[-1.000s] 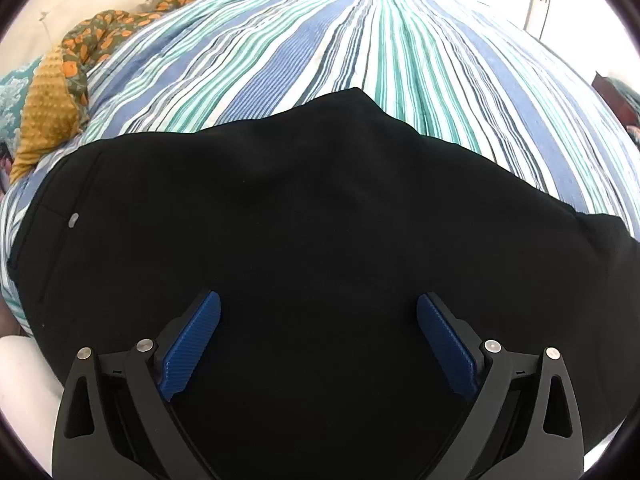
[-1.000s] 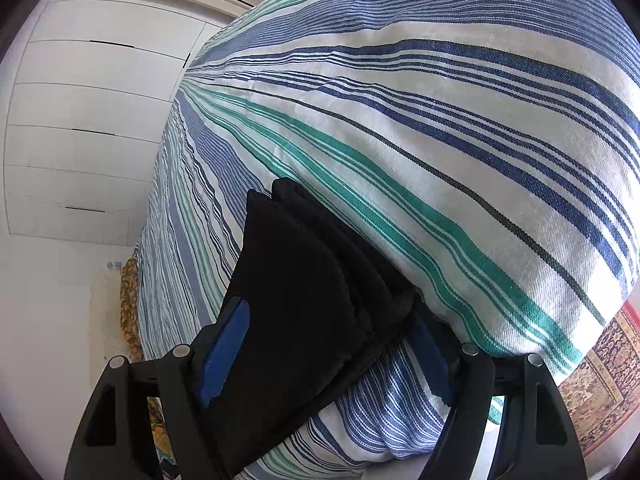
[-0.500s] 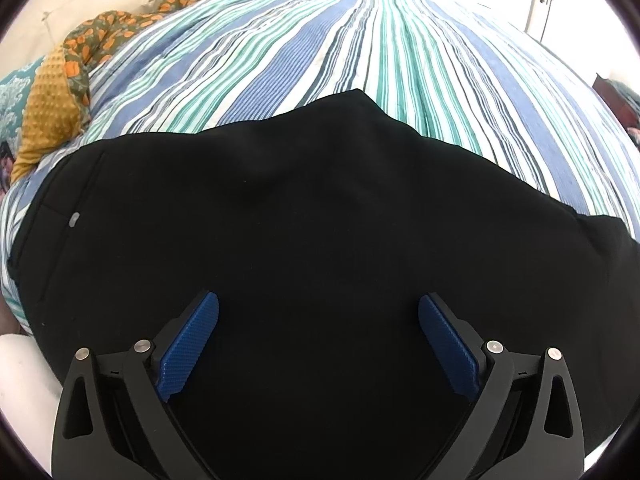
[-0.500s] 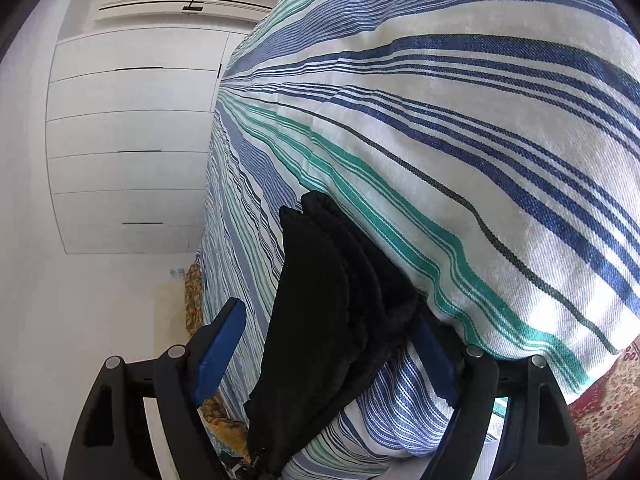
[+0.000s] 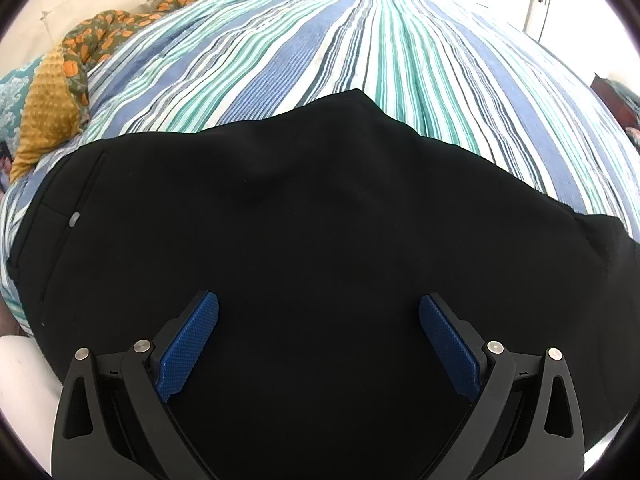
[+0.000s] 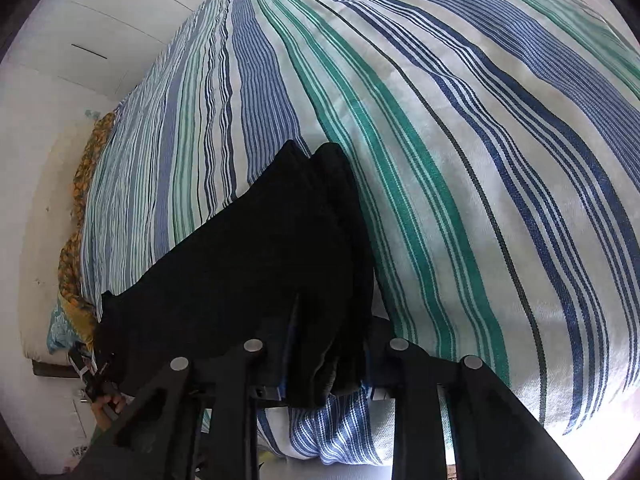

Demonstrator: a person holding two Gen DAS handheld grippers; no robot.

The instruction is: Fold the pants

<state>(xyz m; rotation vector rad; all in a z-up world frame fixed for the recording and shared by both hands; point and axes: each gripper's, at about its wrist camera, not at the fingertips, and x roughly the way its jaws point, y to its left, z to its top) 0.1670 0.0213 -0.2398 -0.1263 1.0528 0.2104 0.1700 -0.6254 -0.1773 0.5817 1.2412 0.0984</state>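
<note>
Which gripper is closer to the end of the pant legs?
Right. The right gripper has just been closing and now pinches the leg ends of the black pants. The left gripper hovers open over the pants' wide upper part, near the pocket button.

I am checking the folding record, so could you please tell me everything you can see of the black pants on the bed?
The black pants are plain dark woven fabric with a small silvery button beside a seam. They lie spread on the striped bed cover. The open left gripper is poised over them. At one end the layered fabric is bunched between the right gripper, whose jaws have just been closing and now pinch it.
</note>
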